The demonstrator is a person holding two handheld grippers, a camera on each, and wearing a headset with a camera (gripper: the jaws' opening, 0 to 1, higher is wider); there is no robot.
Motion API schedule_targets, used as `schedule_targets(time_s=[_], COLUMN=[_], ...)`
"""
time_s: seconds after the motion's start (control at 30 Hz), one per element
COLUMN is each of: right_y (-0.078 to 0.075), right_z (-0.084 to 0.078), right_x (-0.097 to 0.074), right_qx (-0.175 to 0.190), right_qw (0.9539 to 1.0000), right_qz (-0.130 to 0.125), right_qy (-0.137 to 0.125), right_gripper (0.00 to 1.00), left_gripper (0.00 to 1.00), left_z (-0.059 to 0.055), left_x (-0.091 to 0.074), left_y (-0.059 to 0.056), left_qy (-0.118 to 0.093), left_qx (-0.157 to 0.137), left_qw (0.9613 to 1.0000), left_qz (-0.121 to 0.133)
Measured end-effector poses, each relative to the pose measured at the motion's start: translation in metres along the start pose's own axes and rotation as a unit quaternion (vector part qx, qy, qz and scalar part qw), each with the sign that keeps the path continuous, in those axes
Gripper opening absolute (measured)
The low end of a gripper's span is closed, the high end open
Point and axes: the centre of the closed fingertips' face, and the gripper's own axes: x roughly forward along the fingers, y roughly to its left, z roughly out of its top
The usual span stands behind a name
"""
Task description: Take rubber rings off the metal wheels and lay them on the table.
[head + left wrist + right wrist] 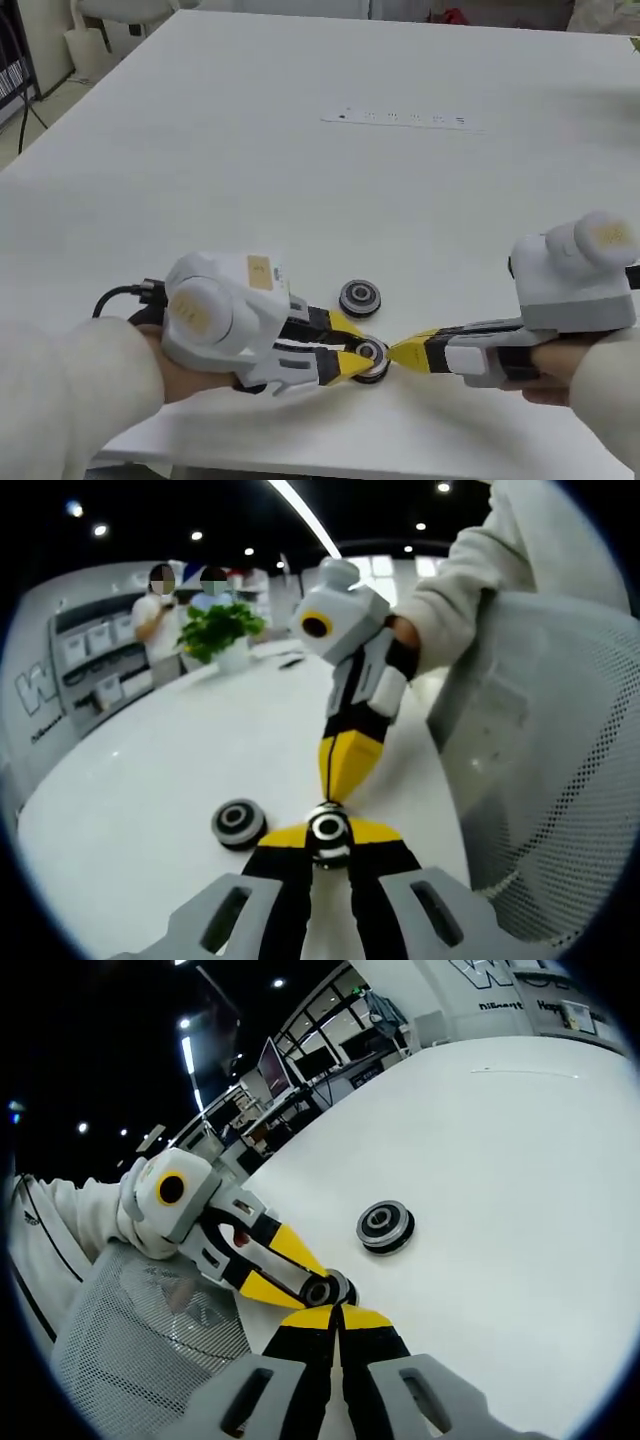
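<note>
A small metal wheel (pixel 372 353) with a black rubber ring sits between the yellow fingertips of my left gripper (pixel 365 362), which is shut on it just above the table's near edge. In the left gripper view the wheel (pixel 328 830) faces me between the jaws. My right gripper (pixel 395 353) comes in from the right, its jaws pressed together with the tips touching the wheel's rim (pixel 325 1290). Whether they pinch the ring I cannot tell. A second wheel (pixel 360 297) with its black ring lies flat on the table just behind, seen also as the loose wheel (pixel 385 1225).
The white table (pixel 300 180) stretches away, with a thin printed strip (pixel 400 118) lying at mid-distance. Its front edge (pixel 330 462) is right under the grippers. A mesh chair back (pixel 540 760) stands close behind. A potted plant (pixel 218 630) and people are at the far end.
</note>
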Motion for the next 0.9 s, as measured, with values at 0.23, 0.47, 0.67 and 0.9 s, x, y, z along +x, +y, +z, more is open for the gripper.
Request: schedule_targets(time_s=[0.23,0.47,0.67,0.9], right_y=[0.000,0.002,0.005,0.020], right_z=[0.002,0.003,0.003,0.011], right_x=[-0.001,0.000,0.001,0.002], right_qx=[0.023,0.012,0.012,0.001], right_qw=[0.9997,0.9999,0.9999,0.9992], right_qz=[0.008,0.007,0.010,0.037], right_qy=[-0.001,0.001,0.000,-0.012], right_gripper=[0.00,0.00,0.00,0.00], left_gripper=[0.13,0.13,0.13,0.13], left_z=[0.000,0.000,0.000,0.000], left_x=[0.000,0.000,0.000,0.000], left_y=[-0.001,-0.001,-0.001,-0.001], left_qy=[0.000,0.001,0.000,0.000], left_qx=[-0.003,-0.003,-0.002,-0.001], left_qw=[1.0000,1.0000,1.0000,1.0000], left_qz=[-0.004,-0.004,-0.004,-0.005])
